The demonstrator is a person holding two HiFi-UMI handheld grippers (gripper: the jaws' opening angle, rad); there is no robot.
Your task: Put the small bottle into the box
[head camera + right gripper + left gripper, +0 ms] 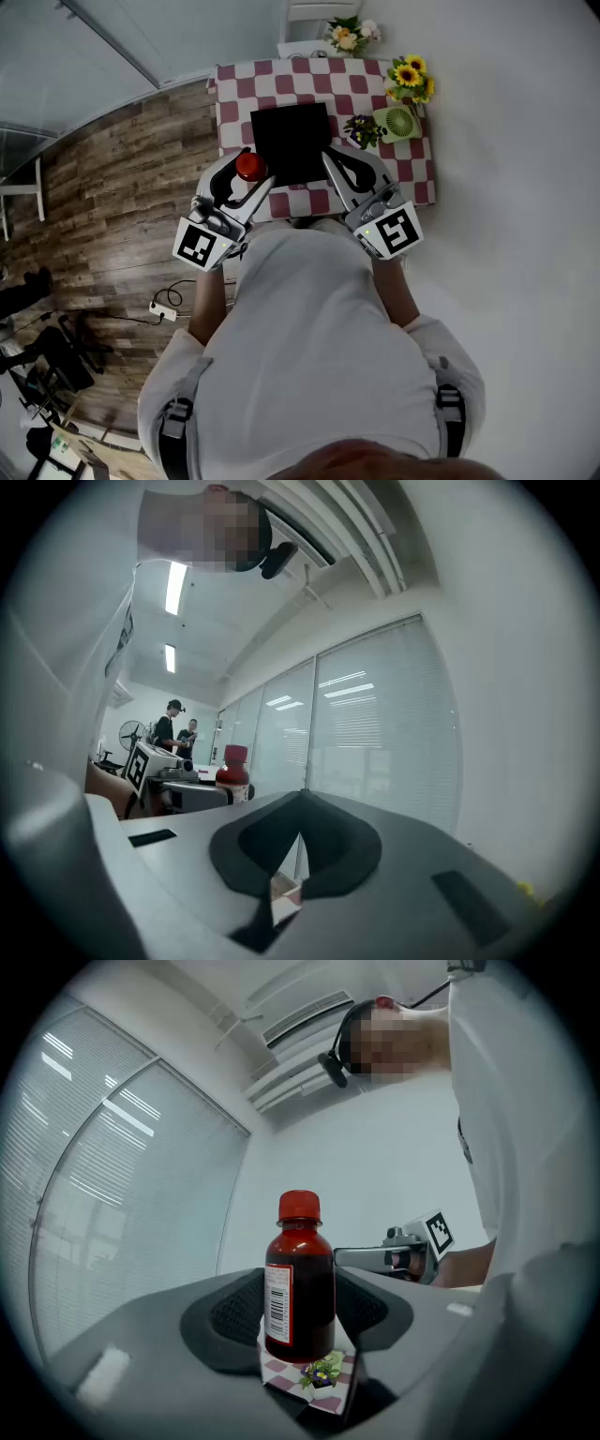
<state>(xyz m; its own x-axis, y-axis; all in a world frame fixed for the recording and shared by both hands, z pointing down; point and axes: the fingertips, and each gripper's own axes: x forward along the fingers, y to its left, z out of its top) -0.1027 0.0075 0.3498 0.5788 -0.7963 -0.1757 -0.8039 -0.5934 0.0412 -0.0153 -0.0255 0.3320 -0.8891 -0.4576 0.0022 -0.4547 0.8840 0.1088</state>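
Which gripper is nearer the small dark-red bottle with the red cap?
Left gripper: its jaws clamp the bottle. Right gripper, shut and empty, is apart, across the black box.

Left gripper (pixel 300 1314) is clamped on the small bottle (pixel 300 1279), red cap up, standing upright above a checkered tablecloth (pixel 281 1370).

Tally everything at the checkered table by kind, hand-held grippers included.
small bottle: 1
black box: 1
green fan: 1
flower bunches: 3 (sunflowers, purple potted flowers, pale bouquet)
hand-held grippers: 2 (left hand-held gripper, right hand-held gripper)
Total: 8
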